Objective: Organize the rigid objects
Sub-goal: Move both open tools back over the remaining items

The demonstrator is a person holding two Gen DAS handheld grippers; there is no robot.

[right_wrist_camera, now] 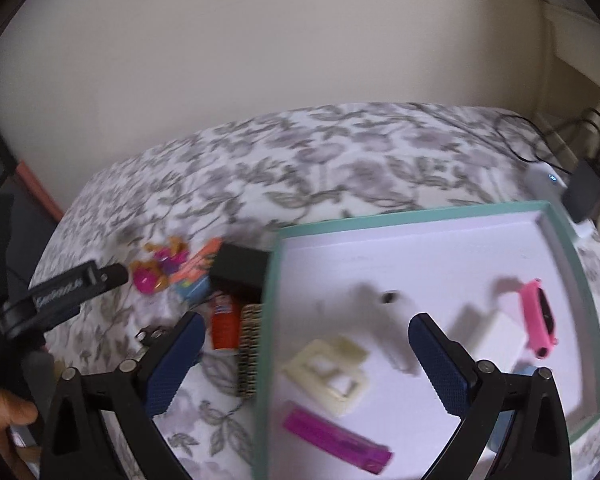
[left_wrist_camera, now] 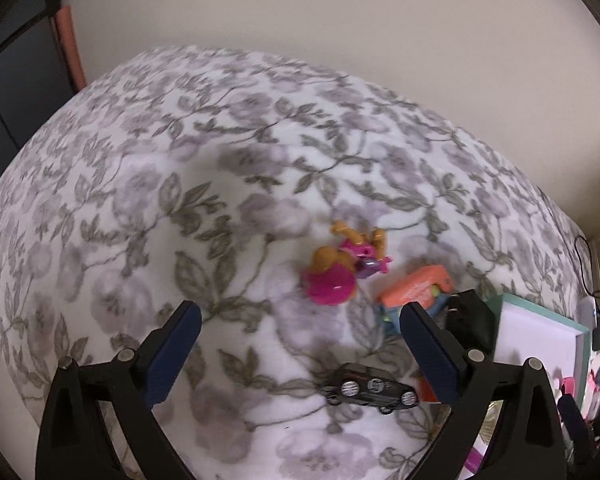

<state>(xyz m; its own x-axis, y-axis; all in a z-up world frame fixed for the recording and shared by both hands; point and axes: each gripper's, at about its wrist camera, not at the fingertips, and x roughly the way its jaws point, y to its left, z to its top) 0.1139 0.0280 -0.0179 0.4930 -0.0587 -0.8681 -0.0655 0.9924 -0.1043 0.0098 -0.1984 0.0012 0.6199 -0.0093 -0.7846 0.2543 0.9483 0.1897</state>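
Toys and small hard items lie in two groups, some on the flowered bedspread (left_wrist_camera: 148,184) and some inside the white tray (right_wrist_camera: 428,210) with the teal rim.

Both jaws of the left gripper (left_wrist_camera: 300,318) stand spread wide with nothing between the pads. Just below and between its fingers, a black toy car (left_wrist_camera: 370,390) sits on the cloth. Ahead of its right finger lie a pink-and-tan figure (left_wrist_camera: 334,276) and an orange-topped toy (left_wrist_camera: 414,290), close together; a dark box (left_wrist_camera: 470,320) is just beyond that finger, against the tray corner.

Equally wide and empty, the right gripper (right_wrist_camera: 306,326) hangs over the tray's near left part. Between its fingers lies a cream square frame (right_wrist_camera: 328,372), with a magenta bar (right_wrist_camera: 336,440) nearer the camera. Past the right finger are a white block (right_wrist_camera: 498,338) and a pink band-like item (right_wrist_camera: 540,318), possibly a watch, though blur makes that unsure. Outside the tray, beside the left finger, an orange bottle (right_wrist_camera: 224,326) and a studded strip (right_wrist_camera: 250,352) rest on the bedspread. A hand (right_wrist_camera: 4,420) shows at the far left edge.
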